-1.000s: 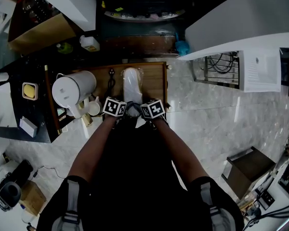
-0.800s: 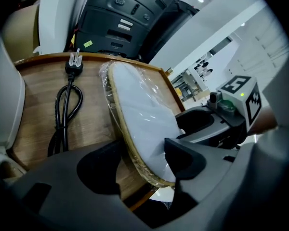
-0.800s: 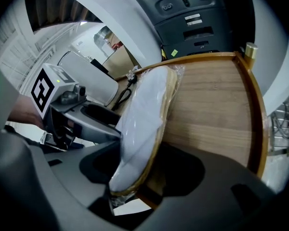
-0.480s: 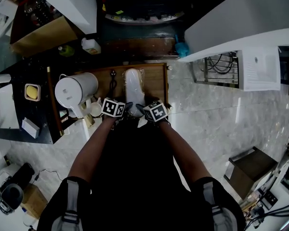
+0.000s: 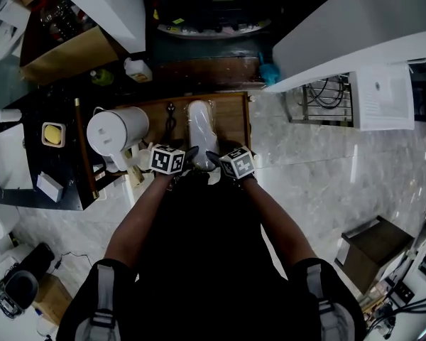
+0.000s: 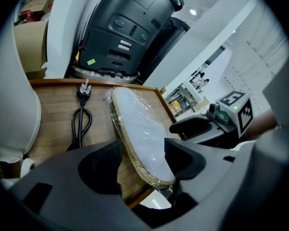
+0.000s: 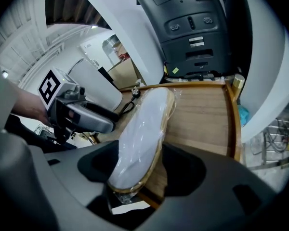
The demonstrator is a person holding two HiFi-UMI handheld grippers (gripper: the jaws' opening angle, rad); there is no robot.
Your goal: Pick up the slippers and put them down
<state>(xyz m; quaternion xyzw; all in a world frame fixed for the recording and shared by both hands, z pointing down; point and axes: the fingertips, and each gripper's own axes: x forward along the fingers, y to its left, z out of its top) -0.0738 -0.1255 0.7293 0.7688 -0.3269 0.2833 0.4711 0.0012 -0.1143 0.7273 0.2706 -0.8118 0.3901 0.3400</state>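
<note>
The plastic-wrapped slipper (image 5: 200, 128) lies on the wooden counter (image 5: 231, 116), its near end between both grippers. The left gripper (image 6: 142, 160) stands open around it. The right gripper (image 7: 139, 165) has just been opening and is also off it. A black power cord (image 6: 82, 119) and a white jug (image 5: 117, 130) crowd the left side.

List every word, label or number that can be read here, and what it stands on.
No text is legible.
White labels on the dark machine: too blurred.
White sheet: print too small.
Marker cubes: patterns only, no words.
</note>
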